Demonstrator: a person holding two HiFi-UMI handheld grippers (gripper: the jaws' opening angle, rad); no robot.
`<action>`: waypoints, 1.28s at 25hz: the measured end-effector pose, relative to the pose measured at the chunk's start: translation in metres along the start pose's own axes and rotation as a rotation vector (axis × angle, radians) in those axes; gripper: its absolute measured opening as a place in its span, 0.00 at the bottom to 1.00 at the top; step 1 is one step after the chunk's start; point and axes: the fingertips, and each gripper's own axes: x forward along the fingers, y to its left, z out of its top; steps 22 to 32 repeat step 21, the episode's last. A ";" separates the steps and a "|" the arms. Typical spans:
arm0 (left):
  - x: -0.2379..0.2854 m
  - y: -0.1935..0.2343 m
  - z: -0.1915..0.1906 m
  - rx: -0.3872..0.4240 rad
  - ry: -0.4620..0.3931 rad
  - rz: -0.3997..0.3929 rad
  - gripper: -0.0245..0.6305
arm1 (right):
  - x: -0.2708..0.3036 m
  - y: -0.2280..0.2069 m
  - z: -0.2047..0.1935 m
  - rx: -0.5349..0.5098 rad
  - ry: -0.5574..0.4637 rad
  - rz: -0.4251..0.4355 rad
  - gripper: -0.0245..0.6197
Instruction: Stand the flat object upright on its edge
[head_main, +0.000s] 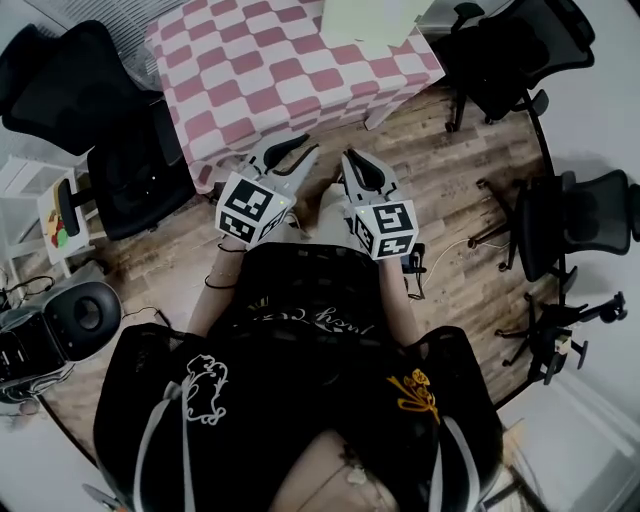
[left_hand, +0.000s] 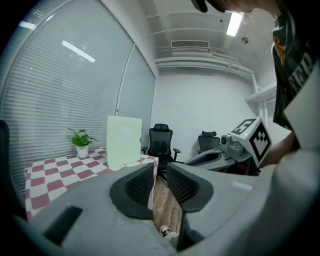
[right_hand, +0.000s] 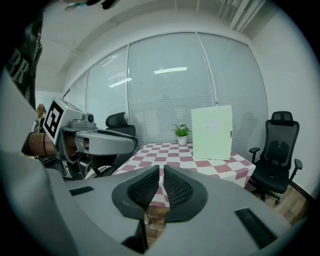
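The flat object is a pale green board that stands upright on the far side of the pink-and-white checked table. It also shows in the left gripper view as the board and in the right gripper view as the board. Both grippers hang close to the person's body over the wooden floor, short of the table. My left gripper is shut with nothing in it. My right gripper is shut and empty too. Neither touches the board.
A small potted plant sits on the table beside the board. Black office chairs ring the table. A black round device and a small white stand sit at the left.
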 end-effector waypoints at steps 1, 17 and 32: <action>0.000 -0.001 -0.001 0.002 0.002 -0.002 0.18 | -0.002 0.001 -0.001 -0.001 0.000 -0.002 0.09; 0.002 -0.022 -0.004 0.050 0.024 -0.027 0.18 | -0.019 -0.001 -0.011 0.012 -0.002 -0.019 0.09; 0.004 -0.023 -0.004 0.051 0.024 -0.027 0.18 | -0.019 -0.001 -0.013 0.008 0.000 -0.014 0.09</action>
